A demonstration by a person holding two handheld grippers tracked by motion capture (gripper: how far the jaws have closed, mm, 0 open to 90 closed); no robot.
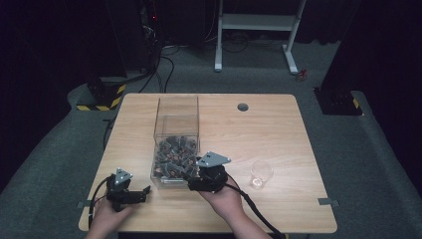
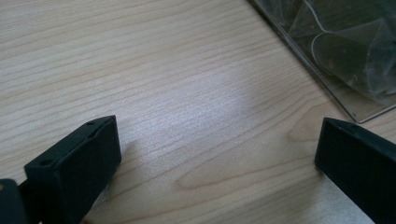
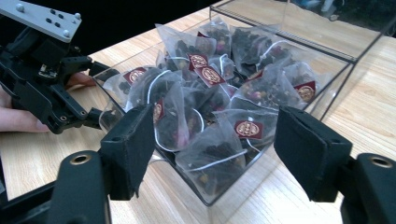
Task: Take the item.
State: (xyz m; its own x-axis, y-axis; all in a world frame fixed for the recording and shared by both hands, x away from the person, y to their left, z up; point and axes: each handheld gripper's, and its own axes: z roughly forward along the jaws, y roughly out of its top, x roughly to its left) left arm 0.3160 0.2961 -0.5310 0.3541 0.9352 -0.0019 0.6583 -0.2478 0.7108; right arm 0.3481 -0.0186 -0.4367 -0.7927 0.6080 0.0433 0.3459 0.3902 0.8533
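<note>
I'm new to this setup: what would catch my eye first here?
A clear box mid-table, heaped with tea bags. The right gripper hangs open at its near end; the left gripper rests open on the table left of it. An empty glass stands right.

On the worktop [image 1: 278,134] stands a clear box [image 1: 176,142] of tea bags [image 1: 174,155], with an empty glass [image 1: 261,174] to its right. The right gripper [image 1: 199,175] sits at the box's near right corner. The left gripper [image 1: 142,191] rests near the box's left corner.

Matt wood table [image 1: 278,134]; glossy clear plastic box [image 1: 177,107].
</note>
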